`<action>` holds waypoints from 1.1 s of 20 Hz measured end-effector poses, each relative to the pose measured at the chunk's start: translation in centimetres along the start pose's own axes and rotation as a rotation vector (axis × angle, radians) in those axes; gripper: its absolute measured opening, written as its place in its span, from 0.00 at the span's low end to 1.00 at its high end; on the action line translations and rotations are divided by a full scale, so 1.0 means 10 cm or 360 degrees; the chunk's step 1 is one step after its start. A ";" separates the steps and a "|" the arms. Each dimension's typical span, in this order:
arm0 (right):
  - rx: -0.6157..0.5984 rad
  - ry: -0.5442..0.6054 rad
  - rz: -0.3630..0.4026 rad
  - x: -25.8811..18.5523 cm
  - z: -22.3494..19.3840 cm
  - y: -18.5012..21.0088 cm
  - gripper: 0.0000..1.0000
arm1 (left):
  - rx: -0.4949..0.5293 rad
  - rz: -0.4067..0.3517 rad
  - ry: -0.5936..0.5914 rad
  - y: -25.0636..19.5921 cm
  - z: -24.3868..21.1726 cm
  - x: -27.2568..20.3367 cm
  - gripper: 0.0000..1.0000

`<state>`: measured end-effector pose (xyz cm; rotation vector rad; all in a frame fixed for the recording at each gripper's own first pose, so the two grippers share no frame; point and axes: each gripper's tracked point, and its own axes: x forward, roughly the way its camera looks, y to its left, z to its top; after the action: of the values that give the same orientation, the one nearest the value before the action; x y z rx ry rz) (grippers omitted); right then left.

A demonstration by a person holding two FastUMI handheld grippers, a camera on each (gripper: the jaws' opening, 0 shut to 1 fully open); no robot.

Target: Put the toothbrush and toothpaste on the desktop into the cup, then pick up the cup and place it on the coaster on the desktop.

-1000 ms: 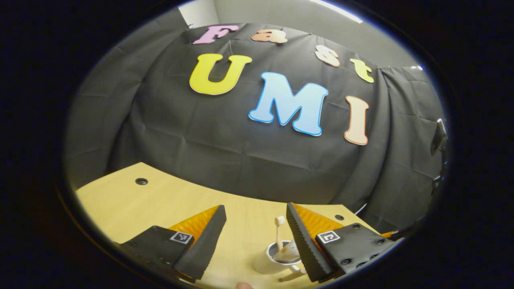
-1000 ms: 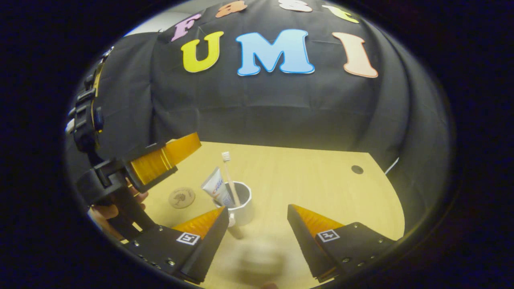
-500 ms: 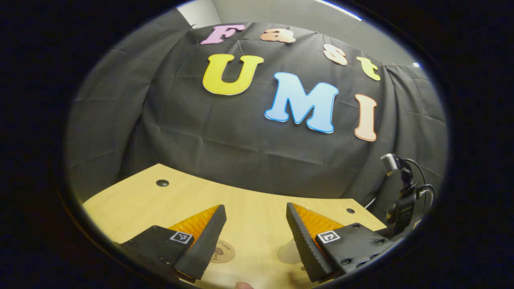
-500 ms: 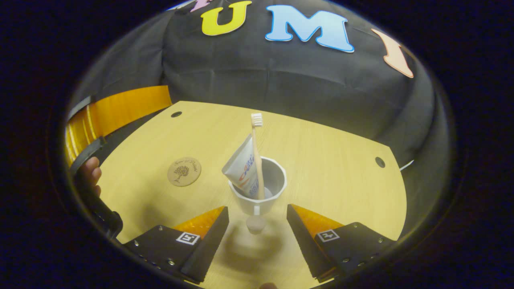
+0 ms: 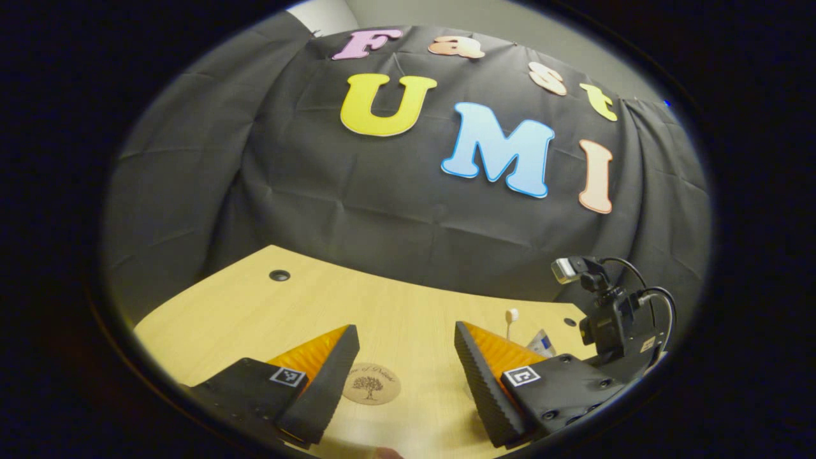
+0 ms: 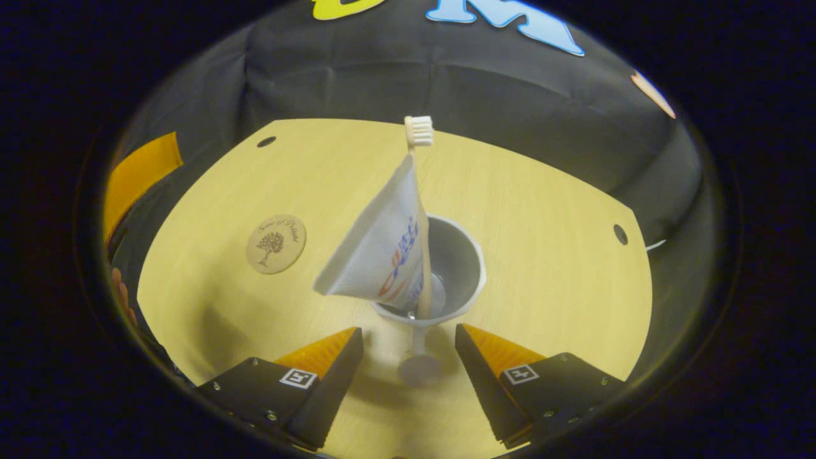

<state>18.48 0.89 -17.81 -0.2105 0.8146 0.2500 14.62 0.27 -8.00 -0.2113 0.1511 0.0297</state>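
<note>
in the right gripper view we see the toothbrush (image 6: 419, 210) and toothpaste (image 6: 381, 250) standing upright, bristles up, in the cup (image 6: 460, 262) on the desktop (image 6: 548, 255), just ahead of our right gripper (image 6: 408, 344), fingers spread, the coaster (image 6: 276, 235) well to its left.

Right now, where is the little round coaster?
In the right gripper view the coaster lies flat on the desk, left of the cup and apart from it.

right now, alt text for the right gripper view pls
A white cup holding a toothbrush and toothpaste stands on a wooden desktop, just ahead of the open right gripper. A round coaster lies to its left.
</note>
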 end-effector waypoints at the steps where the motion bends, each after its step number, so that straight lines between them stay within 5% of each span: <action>1: 0.0004 0.0033 -0.0001 0.03 -0.01 0.00 0.90 | -0.0002 0.0009 0.0014 0.03 -0.03 -0.01 0.96; 6: 0.0018 0.0146 0.0010 0.15 -0.05 -0.02 0.90 | -0.0049 0.0032 0.0075 0.11 -0.16 -0.06 0.96; 11: 0.0082 0.0190 0.0002 0.26 -0.08 -0.07 0.70 | -0.0084 0.0077 0.0107 0.24 -0.23 -0.11 0.97; 13: 0.0096 0.0207 0.0027 0.23 -0.09 -0.05 0.50 | -0.0089 0.0093 0.0111 0.28 -0.24 -0.14 0.97; 14: 0.0119 0.0219 0.0000 0.14 -0.08 -0.08 0.50 | -0.0094 0.0100 0.0113 0.30 -0.25 -0.14 1.00; 15: 0.0147 0.0228 0.0003 0.23 -0.10 -0.08 0.31 | -0.0100 0.0105 0.0117 0.33 -0.26 -0.15 1.00; 22: 0.0170 0.0202 -0.0003 0.20 -0.09 -0.05 0.23 | -0.0138 0.0138 0.0123 0.46 -0.28 -0.25 1.00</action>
<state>19.31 0.47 -19.91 -0.1279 0.9510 0.1919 11.52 4.11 -11.31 -0.2927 0.2359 0.1149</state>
